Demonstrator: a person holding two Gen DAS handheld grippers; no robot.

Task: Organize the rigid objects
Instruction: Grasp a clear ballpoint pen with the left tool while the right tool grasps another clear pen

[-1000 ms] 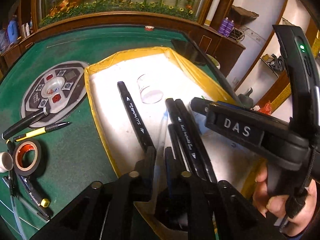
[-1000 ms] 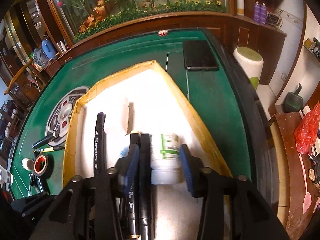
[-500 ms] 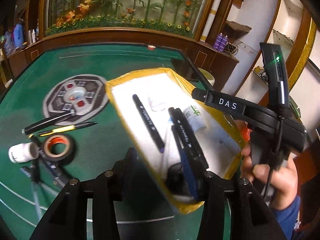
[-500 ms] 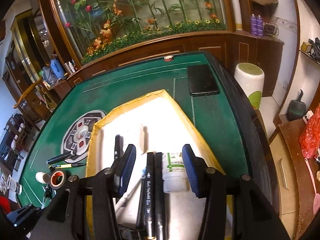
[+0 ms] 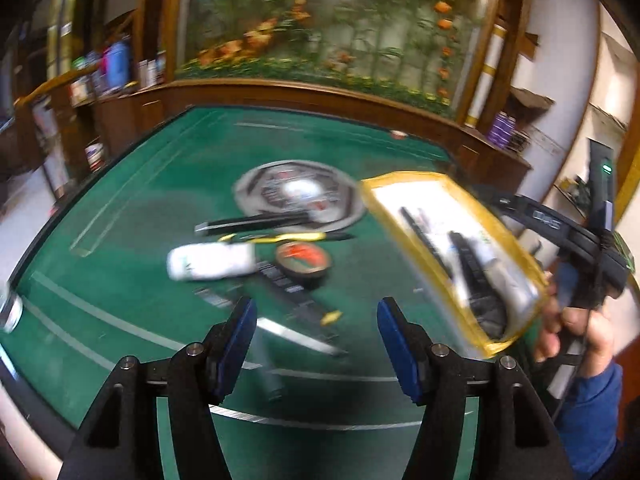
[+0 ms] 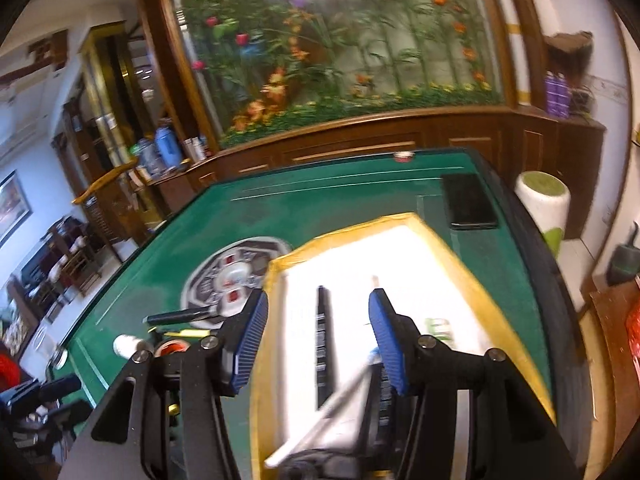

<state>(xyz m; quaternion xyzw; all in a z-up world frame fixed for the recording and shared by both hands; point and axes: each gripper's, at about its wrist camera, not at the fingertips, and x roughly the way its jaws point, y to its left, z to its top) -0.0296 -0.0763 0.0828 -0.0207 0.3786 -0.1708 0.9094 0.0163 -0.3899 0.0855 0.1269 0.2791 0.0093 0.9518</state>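
Green felt table (image 5: 140,208): yellow-rimmed white tray (image 6: 472,280) of black markers (image 6: 322,344) near its right edge; left gripper (image 5: 314,344) and right gripper (image 6: 316,336), jaws just widened, both spread and empty.

I think I am working in a home game room. The green table (image 5: 168,200) has a mahjong control panel (image 5: 298,194) in its middle. Behind it I see dark wooden cabinets (image 6: 400,152), a big flower mural (image 6: 340,40) and cluttered shelves (image 6: 100,120).
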